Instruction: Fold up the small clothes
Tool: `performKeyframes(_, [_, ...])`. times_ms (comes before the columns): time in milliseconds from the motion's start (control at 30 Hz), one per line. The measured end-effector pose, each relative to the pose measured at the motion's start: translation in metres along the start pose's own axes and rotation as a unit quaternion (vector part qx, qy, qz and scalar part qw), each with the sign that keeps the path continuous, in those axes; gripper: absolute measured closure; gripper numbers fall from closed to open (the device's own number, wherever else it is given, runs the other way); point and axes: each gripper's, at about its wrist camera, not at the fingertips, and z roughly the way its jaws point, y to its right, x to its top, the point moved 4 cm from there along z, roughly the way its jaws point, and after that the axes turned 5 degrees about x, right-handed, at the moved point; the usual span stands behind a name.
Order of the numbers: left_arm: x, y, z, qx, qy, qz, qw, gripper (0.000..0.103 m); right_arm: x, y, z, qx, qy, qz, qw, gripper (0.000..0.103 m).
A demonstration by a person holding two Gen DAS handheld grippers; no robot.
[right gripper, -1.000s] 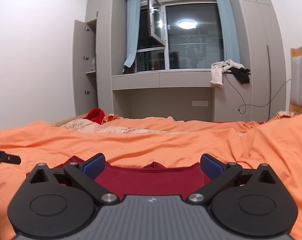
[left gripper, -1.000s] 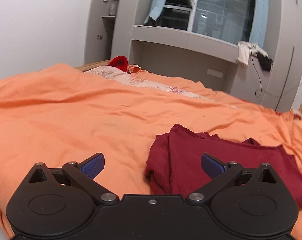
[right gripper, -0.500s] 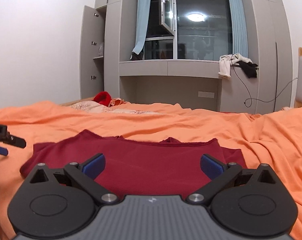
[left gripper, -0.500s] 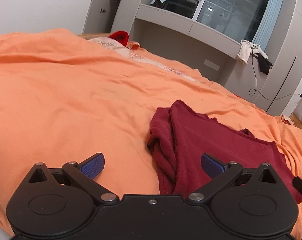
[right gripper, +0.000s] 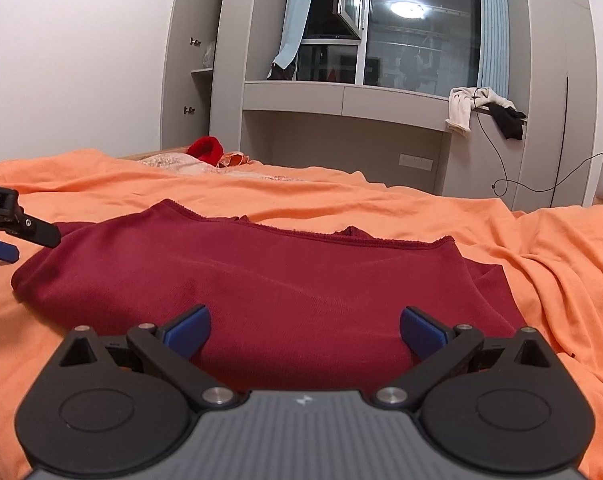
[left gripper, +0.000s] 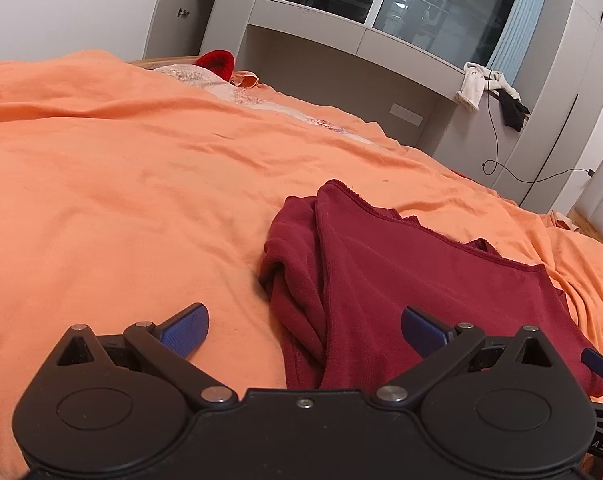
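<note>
Dark red garment (right gripper: 261,280): lies flat on the orange bedcover (left gripper: 121,184), toward the near edge of the bed, one layer folded over another; scalloped hem along the far side, bunched folds (left gripper: 297,280) along its left end as seen from the left wrist camera. Left gripper (left gripper: 304,330): blue-padded fingers spread wide, holding nothing, poised over the garment's bunched left end, one pad above bare bedcover and the other above red cloth; contact with the cloth cannot be told. Right gripper (right gripper: 304,330): fingers likewise spread wide and empty, facing the near side of the garment, both pads over red fabric. In the right wrist view the left gripper's black frame and blue tip show at the left margin, beside the garment's left end. Far edge of the bed: bright red item (right gripper: 205,150) next to a patterned pale cloth (left gripper: 205,80). Beyond the bed: grey built-in cabinetry (right gripper: 341,100) under a dark window (right gripper: 417,28), blue curtains at each side, white and black clothes (right gripper: 485,114) draped on the ledge, a black cable (left gripper: 541,176) hanging below.
</note>
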Motion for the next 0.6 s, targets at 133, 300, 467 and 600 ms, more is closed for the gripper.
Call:
performKeyframes(133, [0.000,0.001,0.001,0.001,-0.001,-0.001,1.0000,0.001,0.000,0.001,0.003,-0.001,-0.005,-0.003,1.000,0.000])
performKeyframes(300, [0.001,0.002,0.011,0.004,0.002,-0.002,1.0000,0.001,-0.002,0.005,0.007,0.004,-0.010,0.003,1.000,0.000])
performKeyframes(467, [-0.001,0.006,0.030,0.025,0.010,0.017,0.9995,0.001,-0.004,0.010,0.010,0.013,-0.017,0.017,1.000,0.000])
performKeyframes(600, [-0.002,0.010,0.037,0.030,0.010,0.032,0.9990,0.001,-0.005,0.011,0.012,0.015,-0.018,0.020,1.000,0.000])
